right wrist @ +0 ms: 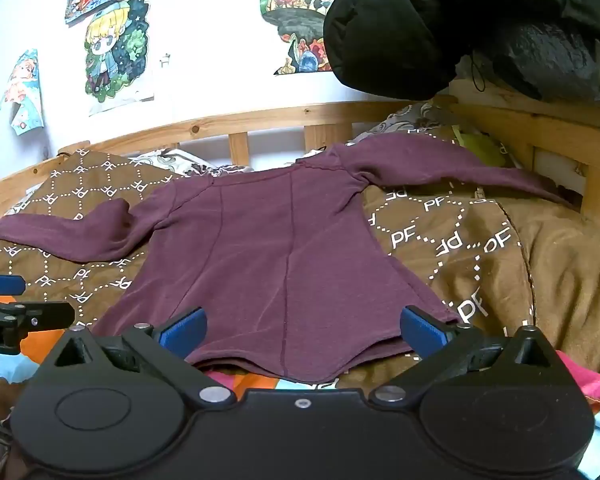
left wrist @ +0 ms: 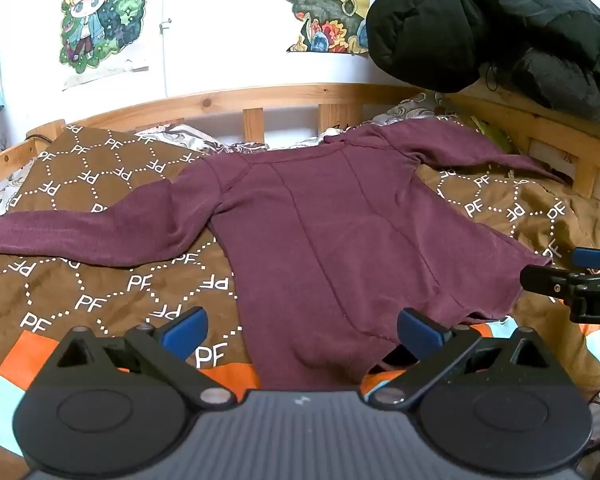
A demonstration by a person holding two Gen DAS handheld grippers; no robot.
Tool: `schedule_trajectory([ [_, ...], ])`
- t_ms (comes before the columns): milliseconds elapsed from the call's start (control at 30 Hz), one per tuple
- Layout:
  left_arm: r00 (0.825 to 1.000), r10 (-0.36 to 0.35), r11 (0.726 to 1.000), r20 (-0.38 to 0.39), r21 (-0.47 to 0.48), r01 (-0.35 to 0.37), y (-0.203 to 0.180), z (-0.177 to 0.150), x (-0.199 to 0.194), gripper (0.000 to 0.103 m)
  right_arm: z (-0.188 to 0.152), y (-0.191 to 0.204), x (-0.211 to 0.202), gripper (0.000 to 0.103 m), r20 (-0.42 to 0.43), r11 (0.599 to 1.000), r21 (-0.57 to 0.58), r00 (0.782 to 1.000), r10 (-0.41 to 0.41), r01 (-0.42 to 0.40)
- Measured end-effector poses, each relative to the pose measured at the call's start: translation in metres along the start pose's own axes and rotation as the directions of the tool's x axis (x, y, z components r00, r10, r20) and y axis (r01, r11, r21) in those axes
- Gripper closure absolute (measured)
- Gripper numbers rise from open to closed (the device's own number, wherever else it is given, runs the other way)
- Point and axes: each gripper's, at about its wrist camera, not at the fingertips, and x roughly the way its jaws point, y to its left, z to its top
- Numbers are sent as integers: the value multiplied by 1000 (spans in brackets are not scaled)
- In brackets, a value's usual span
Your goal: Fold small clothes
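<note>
L gripper jaws wide apart, nothing held; maroon long-sleeve top lies flat just ahead of them, hem between the blue pads, sleeves spread, prob laid out ready for first fold. R gripper likewise agape at the hem. Underneath: brown PF-print blanket on wooden-framed bed; posters on wall, black puffer jacket upper right.

A home bedroom: a wooden bed frame, patterned blanket and cartoon posters.
</note>
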Motion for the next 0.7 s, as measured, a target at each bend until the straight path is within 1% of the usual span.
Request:
schedule_trajectory([
  [433, 1000, -3, 1000, -2, -2, 3, 0, 0, 0, 1, 3, -1, -4, 0, -4, 1000, 0, 1000, -13, 13],
  [467, 1000, -3, 1000, -3, -3, 3, 0, 0, 0, 1, 1, 2, 1, 0, -9, 1000, -3, 1000, -11, 11],
  [700, 1000, -2, 1000, -6, -4, 2, 2, 2, 0, 1, 0, 1, 1, 0, -11, 1000, -3, 1000, -11, 11],
])
